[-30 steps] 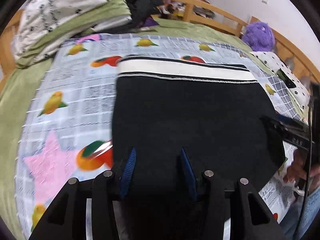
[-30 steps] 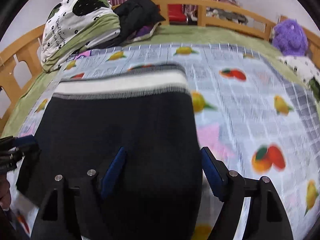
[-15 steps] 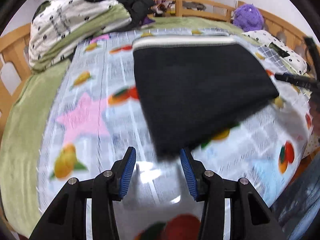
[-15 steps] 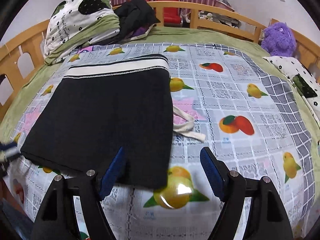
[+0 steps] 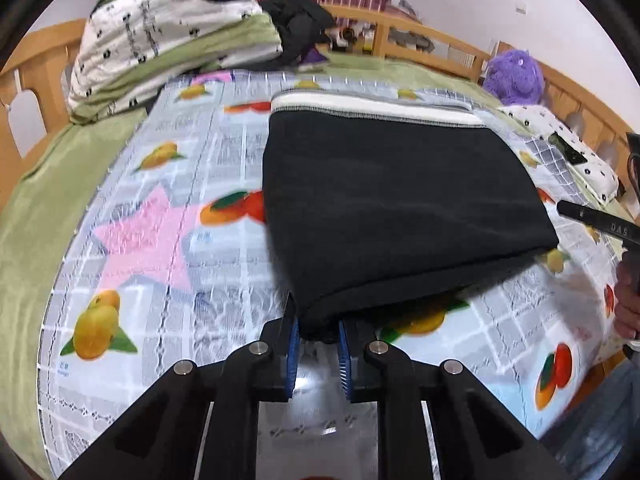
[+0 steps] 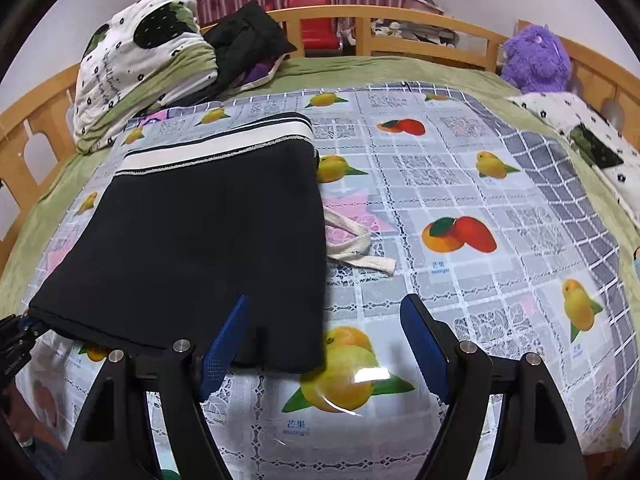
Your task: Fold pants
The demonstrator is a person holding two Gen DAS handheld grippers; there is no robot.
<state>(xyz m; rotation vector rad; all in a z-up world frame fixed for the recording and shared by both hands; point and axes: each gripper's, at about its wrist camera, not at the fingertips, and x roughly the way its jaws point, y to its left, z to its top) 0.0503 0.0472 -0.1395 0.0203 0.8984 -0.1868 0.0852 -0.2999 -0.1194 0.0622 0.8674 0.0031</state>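
On the bed's fruit-print cover [image 6: 460, 184], folded black pants [image 5: 392, 208] are laid flat; their near corner has just been pinched by the closing left tool [image 5: 318, 354], while the right tool [image 6: 324, 344] is held wide open, empty.

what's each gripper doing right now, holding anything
left gripper: has just been closing, now shut on the near corner of the black pants.
right gripper: open, fingers wide, holding nothing.
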